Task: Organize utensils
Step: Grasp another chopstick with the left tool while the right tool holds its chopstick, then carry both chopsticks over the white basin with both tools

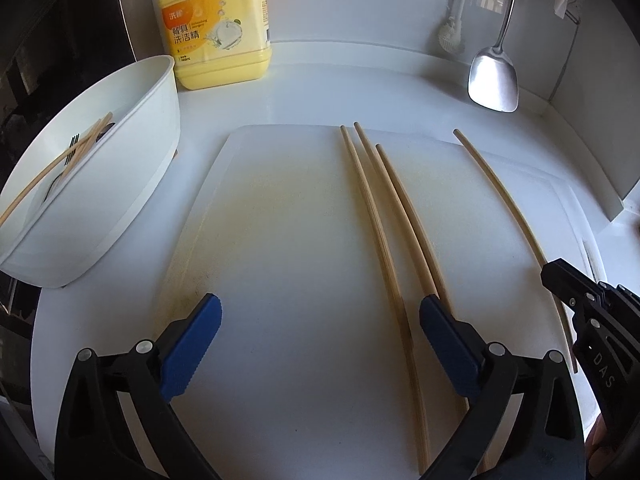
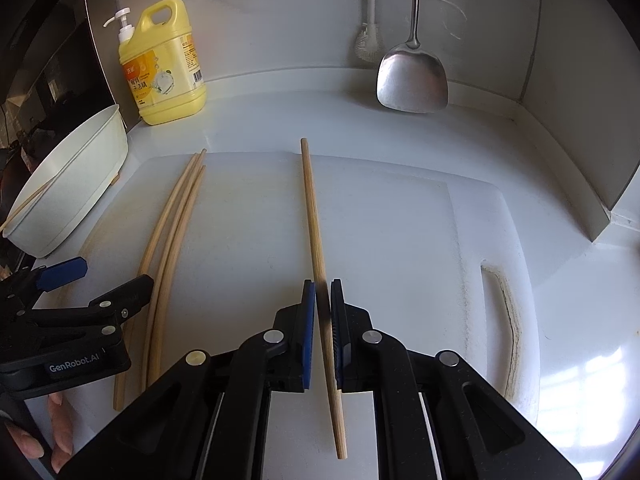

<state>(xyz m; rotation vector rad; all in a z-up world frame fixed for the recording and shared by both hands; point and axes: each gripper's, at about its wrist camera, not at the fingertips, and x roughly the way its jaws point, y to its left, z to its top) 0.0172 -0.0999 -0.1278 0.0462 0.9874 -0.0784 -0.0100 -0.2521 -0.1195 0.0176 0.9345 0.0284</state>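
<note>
Three wooden chopsticks (image 1: pixel 384 216) lie side by side on a white cutting board (image 1: pixel 280 240); they also show in the right wrist view (image 2: pixel 172 232). A single chopstick (image 2: pixel 316 240) lies apart to their right, also in the left wrist view (image 1: pixel 508 200). My right gripper (image 2: pixel 322 292) is shut on this single chopstick, low over the board. My left gripper (image 1: pixel 320 320) is open and empty above the board, its right finger over the three chopsticks. A white oval holder (image 1: pixel 100 184) at the left holds chopsticks and a fork.
A yellow detergent bottle (image 1: pixel 216 28) stands at the back left. A steel spatula (image 1: pixel 494 80) and a white brush (image 1: pixel 452 36) hang on the back wall. A dark appliance (image 2: pixel 52 60) sits at the far left. A wall corner (image 2: pixel 600 184) bounds the right.
</note>
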